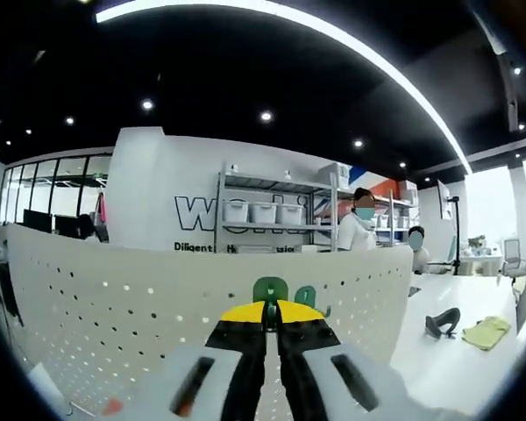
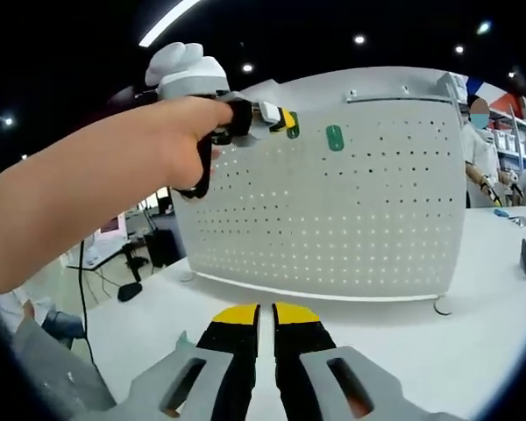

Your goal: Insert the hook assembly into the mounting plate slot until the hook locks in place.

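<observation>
A white perforated mounting plate [image 1: 114, 307] stands upright on the white table [image 2: 473, 351]. My left gripper [image 1: 271, 309] is shut on a green hook [image 1: 268, 290] right at the plate's face. A second green hook [image 1: 305, 296] sits on the plate just to its right. In the right gripper view a hand holds the left gripper [image 2: 280, 119] near the top of the plate [image 2: 359, 219], with its hook [image 2: 293, 131] touching the board and the other green hook [image 2: 335, 138] beside it. My right gripper [image 2: 265, 314] is low over the table, shut and holding nothing.
A black tool [image 1: 443, 323] and a yellow-green cloth [image 1: 485, 331] lie on the table right of the plate. Shelving with white bins [image 1: 263, 212] and seated people are behind. The plate stands on small feet [image 2: 441, 307]. An arm [image 2: 79, 202] crosses the right gripper view's left side.
</observation>
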